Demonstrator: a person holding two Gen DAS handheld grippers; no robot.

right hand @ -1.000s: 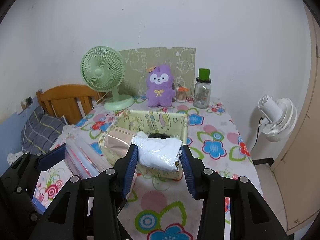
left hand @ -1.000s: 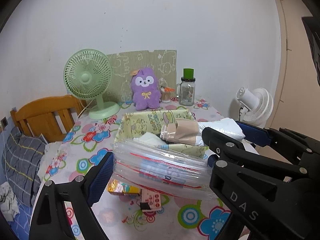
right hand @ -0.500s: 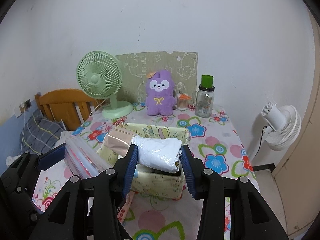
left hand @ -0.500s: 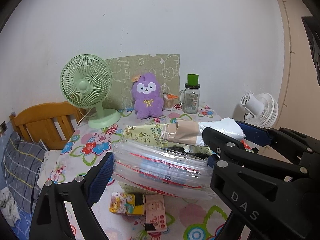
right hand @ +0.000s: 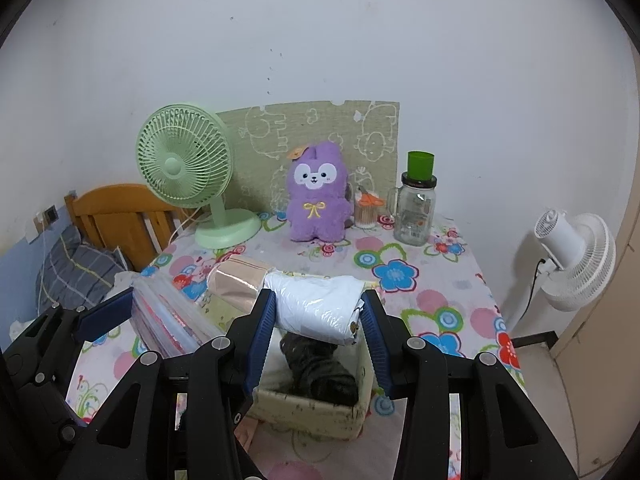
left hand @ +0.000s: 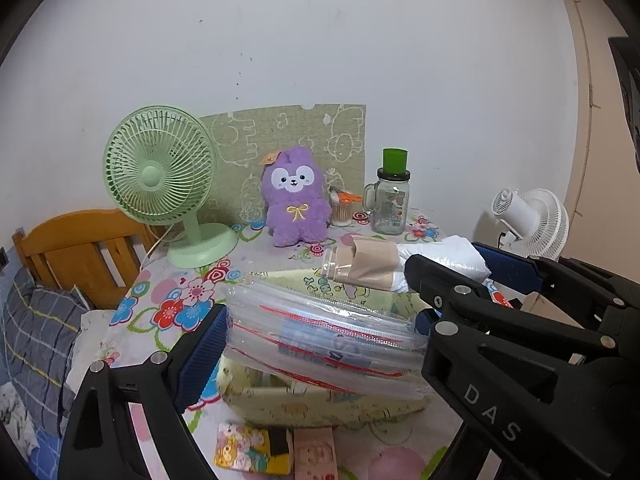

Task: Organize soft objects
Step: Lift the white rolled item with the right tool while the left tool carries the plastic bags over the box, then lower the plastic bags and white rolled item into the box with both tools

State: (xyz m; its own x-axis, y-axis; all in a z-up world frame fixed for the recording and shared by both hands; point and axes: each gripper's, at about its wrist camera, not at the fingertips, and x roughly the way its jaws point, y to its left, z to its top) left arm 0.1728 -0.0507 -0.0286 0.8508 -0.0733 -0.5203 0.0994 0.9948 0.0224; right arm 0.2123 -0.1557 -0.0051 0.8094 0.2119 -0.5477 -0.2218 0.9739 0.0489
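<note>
i am holding two soft packs at once above the fabric storage box, which is sitting on the floral tablecloth. my left gripper is clamped on a stack of clear zip bags, its jaws pressing in from either side. my right gripper is clamped on the white bundle in plastic wrap, with the beige wrapped piece sticking out past its left jaw; i cannot tell whether the two are one package.

i am judging both loads as light and squashy. the zip bags look slick and floppy, several loose layers that could slide against each other, so i am favouring a grip across the middle of the stack rather than at an edge. the white bundle is puffy under a glossy film, so the pads are sinking in; gripping its thickest part looks safest, since the film could slip.

inside the box a dark folded item is already lying toward the right. the purple plush is standing well apart at the back of the table, beside the green fan.
</note>
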